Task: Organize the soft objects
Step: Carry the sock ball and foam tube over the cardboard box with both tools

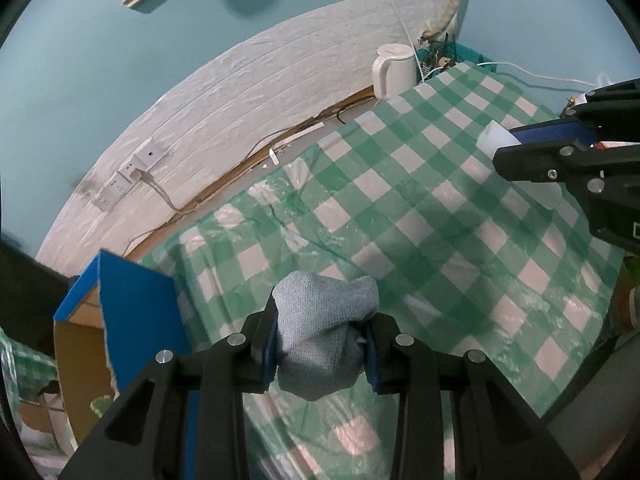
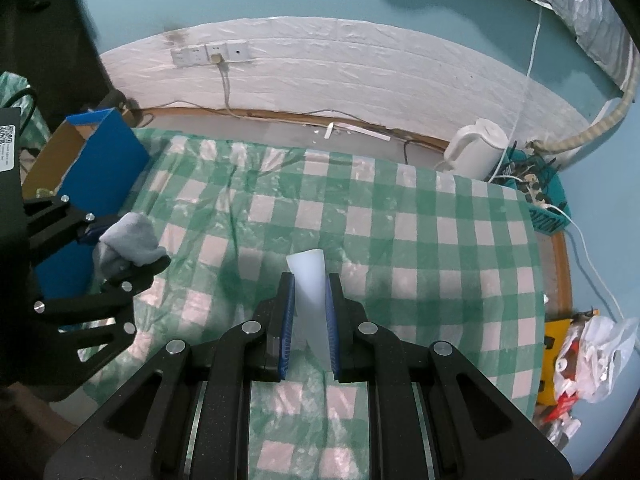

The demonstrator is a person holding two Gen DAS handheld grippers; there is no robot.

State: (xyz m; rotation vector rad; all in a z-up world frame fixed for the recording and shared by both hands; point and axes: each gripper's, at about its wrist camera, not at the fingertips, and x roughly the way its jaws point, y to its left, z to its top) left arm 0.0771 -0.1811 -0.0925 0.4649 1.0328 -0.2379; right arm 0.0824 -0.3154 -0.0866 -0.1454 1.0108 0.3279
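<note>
cloth [image 1: 324,332], grey, knitted, bunched between pads

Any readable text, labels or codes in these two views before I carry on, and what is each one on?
"NOZON", partly cut off and upside down: teal basket at the table's far right corner.
QR code with small print beside it: black device at the left edge; too small to read.
White marking on the right gripper's body: cut off at the frame edge, unreadable.
Red and yellow packaging on the right: blurred, unreadable.

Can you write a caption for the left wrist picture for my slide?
Left gripper squeezes a grey knitted cloth above the green checked tablecloth, beside a blue cardboard box.
</note>
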